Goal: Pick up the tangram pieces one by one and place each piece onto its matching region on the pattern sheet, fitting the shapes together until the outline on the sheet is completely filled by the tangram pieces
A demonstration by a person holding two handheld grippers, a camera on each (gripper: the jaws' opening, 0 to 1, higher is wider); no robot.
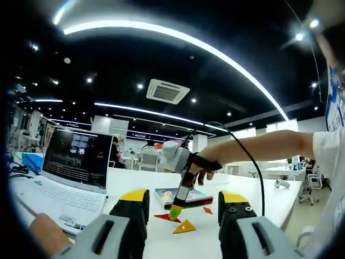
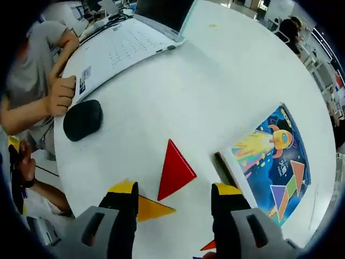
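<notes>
Here, red triangle (image 2: 173, 171) between spread jaws, right gripper (image 2: 175, 202).

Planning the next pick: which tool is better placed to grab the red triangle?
Right, probably. The right tool hangs open just above the red triangle, which lies between its jaws on the white table. The left tool is held back, level, looking across the table.

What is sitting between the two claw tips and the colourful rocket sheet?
In the right gripper view, the red triangle lies on the white table between the open right claw tips, left of the rocket sheet.
</notes>
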